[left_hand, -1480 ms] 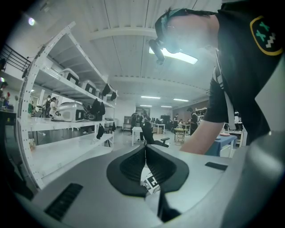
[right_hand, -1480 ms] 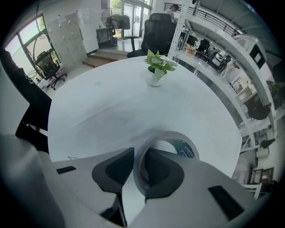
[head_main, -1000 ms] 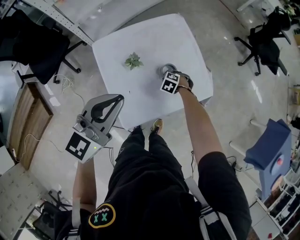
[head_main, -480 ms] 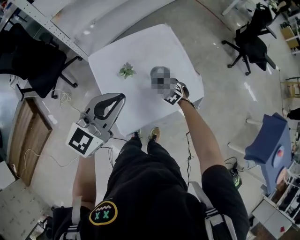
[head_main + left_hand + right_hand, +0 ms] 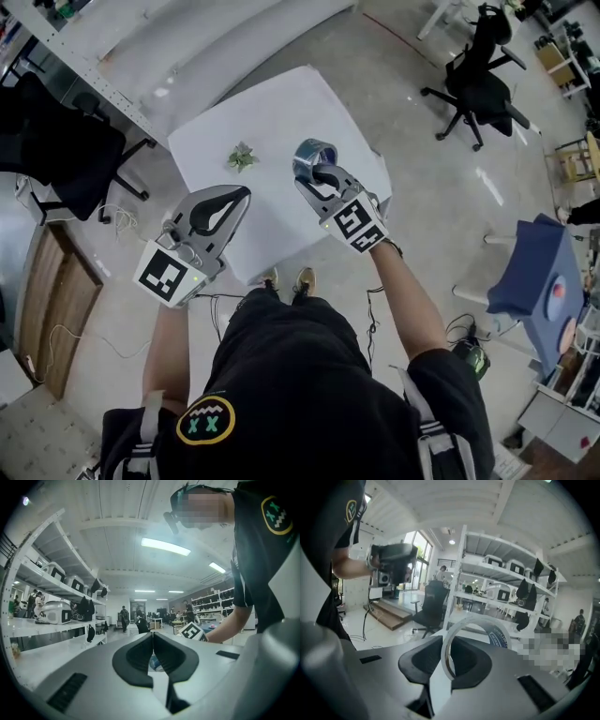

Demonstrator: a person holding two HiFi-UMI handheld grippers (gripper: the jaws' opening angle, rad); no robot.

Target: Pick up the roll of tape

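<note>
The roll of tape [image 5: 313,156], a pale ring with blue print, hangs in the air above the white table [image 5: 281,108]. My right gripper [image 5: 320,174] is shut on the roll's wall. In the right gripper view the roll [image 5: 480,632] stands on edge, one side of the ring pinched between the dark pads [image 5: 464,665]. My left gripper [image 5: 241,195] is held up off the table's front left corner, with its jaws touching at the tips and nothing between them. In the left gripper view the pads [image 5: 136,656] meet, and the right gripper's marker cube [image 5: 193,631] shows beyond them.
A small green plant-like thing [image 5: 242,157] lies on the table to the left of the roll. Black office chairs stand at the far right [image 5: 478,84] and at the left [image 5: 61,150]. A long shelf [image 5: 84,70] runs behind the table. A blue stand [image 5: 530,281] is on the right.
My right gripper has risen from the table top with the tape roll in it and come closer to the camera. The left gripper has risen slightly.
</note>
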